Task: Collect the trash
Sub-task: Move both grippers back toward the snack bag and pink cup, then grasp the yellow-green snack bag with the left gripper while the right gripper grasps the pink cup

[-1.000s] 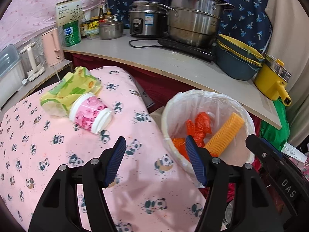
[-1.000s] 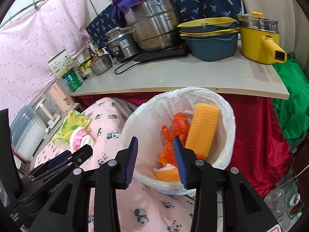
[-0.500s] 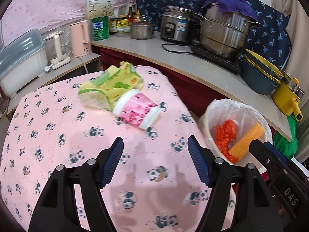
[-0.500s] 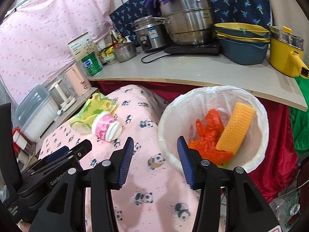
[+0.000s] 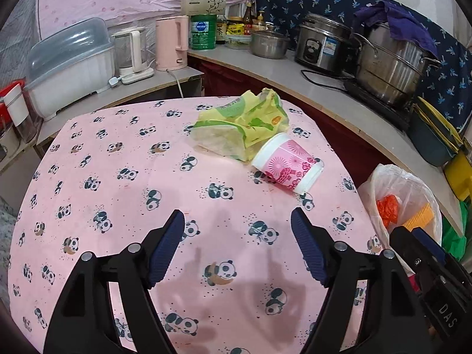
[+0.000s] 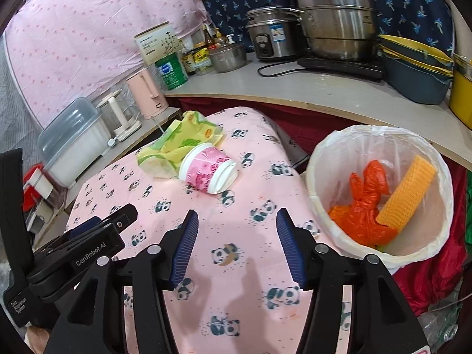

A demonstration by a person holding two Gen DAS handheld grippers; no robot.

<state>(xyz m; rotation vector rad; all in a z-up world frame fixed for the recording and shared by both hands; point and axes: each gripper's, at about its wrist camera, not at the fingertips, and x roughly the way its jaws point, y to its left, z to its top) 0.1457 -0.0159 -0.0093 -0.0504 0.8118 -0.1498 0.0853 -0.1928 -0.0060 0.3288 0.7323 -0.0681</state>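
Note:
A pink flowered paper cup (image 5: 287, 166) (image 6: 208, 171) lies on its side on the panda-print pink table (image 5: 118, 191) (image 6: 236, 280). A crumpled yellow-green wrapper (image 5: 242, 122) (image 6: 177, 141) lies touching it on the far side. A bin lined with a white bag (image 5: 395, 183) (image 6: 324, 159) stands off the table's right edge; it holds an orange bag (image 6: 364, 203) and a yellow-orange sponge (image 6: 407, 194). My left gripper (image 5: 237, 224) is open and empty, above the table short of the cup. My right gripper (image 6: 236, 221) is open and empty, between cup and bin.
A counter (image 5: 324, 97) curves behind the table with a rice cooker (image 5: 321, 47), big steel pots (image 5: 392, 67), a pink kettle (image 5: 172, 42), tins and bottles. A plastic dish box (image 5: 70, 65) stands at the left. Stacked basins (image 6: 416, 70) sit at the counter's right end.
Both grippers have swung left from over the bin to over the table. The right gripper's jaws have opened wider. The cup and wrapper have not moved.

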